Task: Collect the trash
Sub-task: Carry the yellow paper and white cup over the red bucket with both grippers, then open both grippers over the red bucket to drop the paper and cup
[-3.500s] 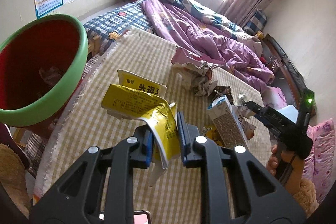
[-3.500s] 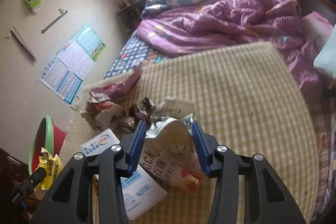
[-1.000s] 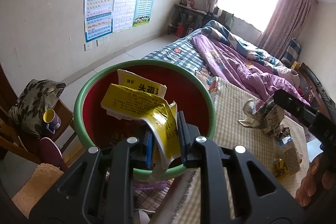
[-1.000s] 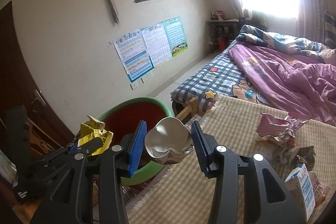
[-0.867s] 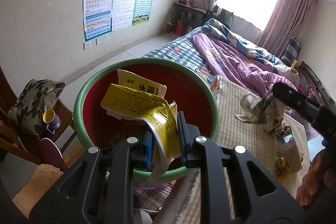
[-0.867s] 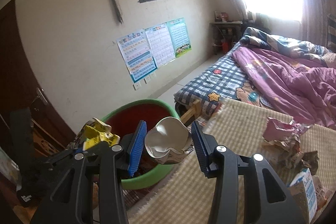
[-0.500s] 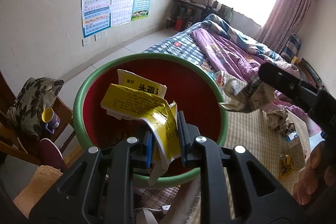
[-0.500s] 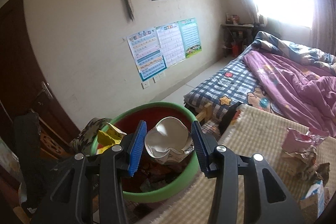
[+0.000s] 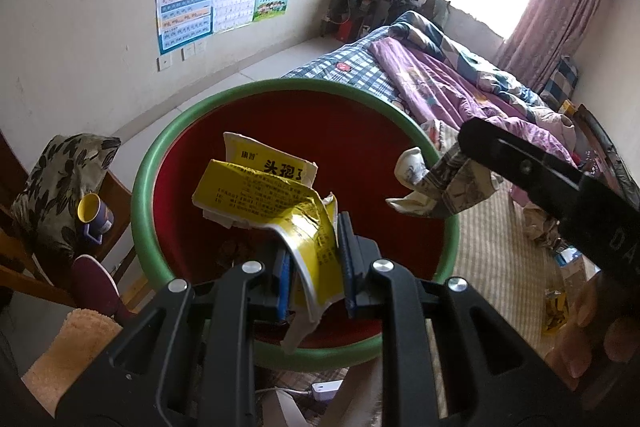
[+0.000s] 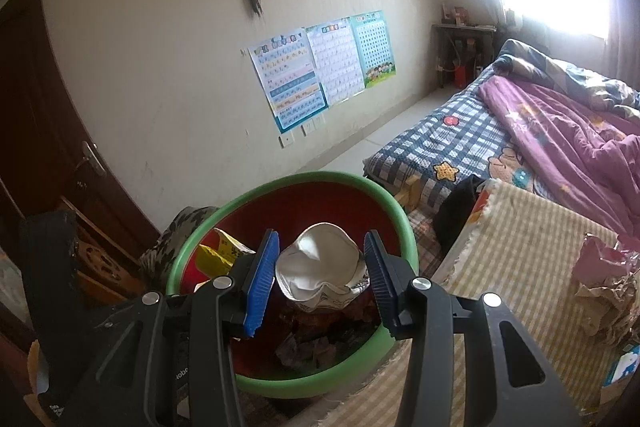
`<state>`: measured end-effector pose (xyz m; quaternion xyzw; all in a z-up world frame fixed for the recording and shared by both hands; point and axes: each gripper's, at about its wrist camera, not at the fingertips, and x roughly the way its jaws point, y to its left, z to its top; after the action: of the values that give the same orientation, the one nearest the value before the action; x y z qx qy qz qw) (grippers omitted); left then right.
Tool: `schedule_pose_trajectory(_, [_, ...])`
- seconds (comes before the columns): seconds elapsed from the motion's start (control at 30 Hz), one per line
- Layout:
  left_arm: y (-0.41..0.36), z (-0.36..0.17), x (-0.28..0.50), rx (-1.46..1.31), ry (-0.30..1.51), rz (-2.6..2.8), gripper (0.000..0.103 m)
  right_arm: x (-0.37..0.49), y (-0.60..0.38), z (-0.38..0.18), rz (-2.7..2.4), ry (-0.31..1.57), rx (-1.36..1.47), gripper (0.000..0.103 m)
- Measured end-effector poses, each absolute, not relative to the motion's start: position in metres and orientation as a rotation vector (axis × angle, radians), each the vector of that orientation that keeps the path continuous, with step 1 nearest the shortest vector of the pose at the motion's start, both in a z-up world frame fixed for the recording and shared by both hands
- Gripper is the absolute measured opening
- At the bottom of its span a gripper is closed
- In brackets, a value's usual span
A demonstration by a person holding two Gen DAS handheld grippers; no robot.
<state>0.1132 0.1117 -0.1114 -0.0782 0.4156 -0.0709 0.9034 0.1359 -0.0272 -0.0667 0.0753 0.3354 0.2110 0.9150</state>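
My left gripper [image 9: 314,259] is shut on a crumpled yellow packet [image 9: 276,203] and holds it over the red bin with a green rim [image 9: 256,95]. My right gripper [image 10: 320,275] is shut on a crushed white paper cup [image 10: 320,267] and holds it over the same bin [image 10: 328,183]. The cup [image 9: 436,183] and the right gripper's arm also show at the right in the left wrist view. The yellow packet [image 10: 218,251] shows at the bin's left side in the right wrist view. Scraps of trash lie in the bin's bottom.
A checked table mat [image 10: 520,239] lies right of the bin with crumpled wrappers [image 10: 604,275] on it. A bed with a purple quilt [image 9: 460,87] stands behind. A wooden chair with a yellow mug [image 9: 94,213] stands left of the bin. Posters [image 10: 320,67] hang on the wall.
Both grippers have moved from the table to above the bin, each with its trash still held. Over the last second the right gripper came closer over the bin's opening.
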Motion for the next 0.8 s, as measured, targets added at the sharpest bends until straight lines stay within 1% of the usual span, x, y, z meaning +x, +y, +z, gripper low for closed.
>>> schedule_pose_trajectory(0.4, [0.1127,-0.1145,0.1136,-0.159,0.869,-0.131,0.019,0.1354,-0.0232,-0.0716,0.442,0.708,0.154,0.044])
schedule_pose_trajectory(0.47, [0.1135,-0.1147,0.1133,-0.162,0.863,-0.126,0.019,0.1362,-0.0237,-0.0720,0.444,0.713,0.159,0.046])
schedule_pose_trajectory(0.5, [0.1137,-0.1145,0.1130,-0.164,0.861,-0.124,0.022,0.1367,-0.0236,-0.0721,0.446,0.717,0.163,0.046])
schedule_pose_trajectory(0.6, [0.1142,-0.1133,0.1117,-0.168,0.848,-0.118,0.043,0.1362,-0.0247,-0.0726,0.449,0.719,0.174,0.046])
schedule_pose_trajectory(0.73, [0.1161,-0.1106,0.1103,-0.169,0.827,-0.104,0.050,0.1356,-0.0251,-0.0726,0.449,0.717,0.178,0.046])
schedule_pose_trajectory(0.8, [0.1177,-0.1106,0.1107,-0.174,0.826,-0.099,0.051,0.1352,-0.0254,-0.0725,0.448,0.717,0.179,0.046])
